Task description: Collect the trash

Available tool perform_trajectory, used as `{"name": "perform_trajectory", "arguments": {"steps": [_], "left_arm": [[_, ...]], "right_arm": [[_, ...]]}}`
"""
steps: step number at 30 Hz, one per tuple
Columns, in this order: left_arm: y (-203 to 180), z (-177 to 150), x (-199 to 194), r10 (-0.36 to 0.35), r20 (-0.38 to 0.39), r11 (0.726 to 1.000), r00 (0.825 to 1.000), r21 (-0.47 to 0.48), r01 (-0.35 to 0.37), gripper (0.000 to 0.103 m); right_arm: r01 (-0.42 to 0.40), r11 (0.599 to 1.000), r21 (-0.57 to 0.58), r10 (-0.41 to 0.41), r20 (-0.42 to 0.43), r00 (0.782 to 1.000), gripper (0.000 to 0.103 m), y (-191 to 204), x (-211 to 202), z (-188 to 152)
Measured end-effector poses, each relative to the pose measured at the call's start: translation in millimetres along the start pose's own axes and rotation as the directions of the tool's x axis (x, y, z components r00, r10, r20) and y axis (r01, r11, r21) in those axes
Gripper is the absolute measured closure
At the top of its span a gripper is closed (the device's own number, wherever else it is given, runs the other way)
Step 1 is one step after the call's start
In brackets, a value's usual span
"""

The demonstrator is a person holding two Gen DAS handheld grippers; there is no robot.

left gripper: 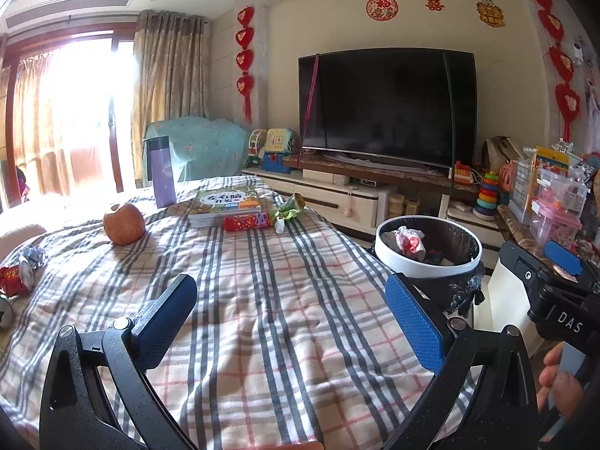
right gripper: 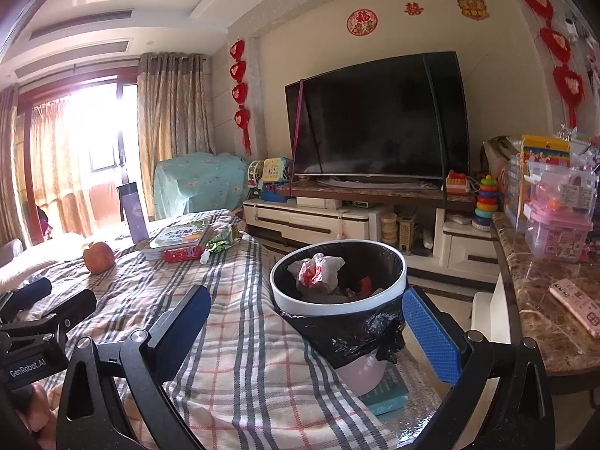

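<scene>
While the left gripper (left gripper: 290,322) hovers spread and empty above the plaid-covered worktop (left gripper: 262,300), a green wrapper (left gripper: 289,208) lies far ahead beside the books (left gripper: 225,204), its long axis pointing toward the bin (left gripper: 427,249); a red wrapper (left gripper: 13,279) sits at the left edge. A careless reach could nudge the apple (left gripper: 123,224) (it would roll). From the right wrist, the right gripper (right gripper: 305,322) is likewise released, holding nothing, close to the bin (right gripper: 337,277), which stands on a book (right gripper: 386,393) and might tip if bumped.
</scene>
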State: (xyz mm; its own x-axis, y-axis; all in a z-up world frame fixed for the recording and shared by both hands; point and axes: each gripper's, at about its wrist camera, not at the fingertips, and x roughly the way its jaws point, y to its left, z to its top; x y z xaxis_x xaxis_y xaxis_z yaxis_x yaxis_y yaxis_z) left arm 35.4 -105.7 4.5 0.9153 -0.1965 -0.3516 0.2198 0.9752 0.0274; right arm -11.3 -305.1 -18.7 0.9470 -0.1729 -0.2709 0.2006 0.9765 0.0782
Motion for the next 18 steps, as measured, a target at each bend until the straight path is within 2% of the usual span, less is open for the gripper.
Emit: {"name": "perform_trajectory", "arguments": {"steps": [18], "left_arm": [[0.0,-3.4,-4.5,0.014,0.007,1.0,1.0,0.0,-0.014,0.0]], "right_arm": [[0.011,1.0,-0.022,-0.011,0.02,1.0,0.0,3.0,-6.9,2.0]]}}
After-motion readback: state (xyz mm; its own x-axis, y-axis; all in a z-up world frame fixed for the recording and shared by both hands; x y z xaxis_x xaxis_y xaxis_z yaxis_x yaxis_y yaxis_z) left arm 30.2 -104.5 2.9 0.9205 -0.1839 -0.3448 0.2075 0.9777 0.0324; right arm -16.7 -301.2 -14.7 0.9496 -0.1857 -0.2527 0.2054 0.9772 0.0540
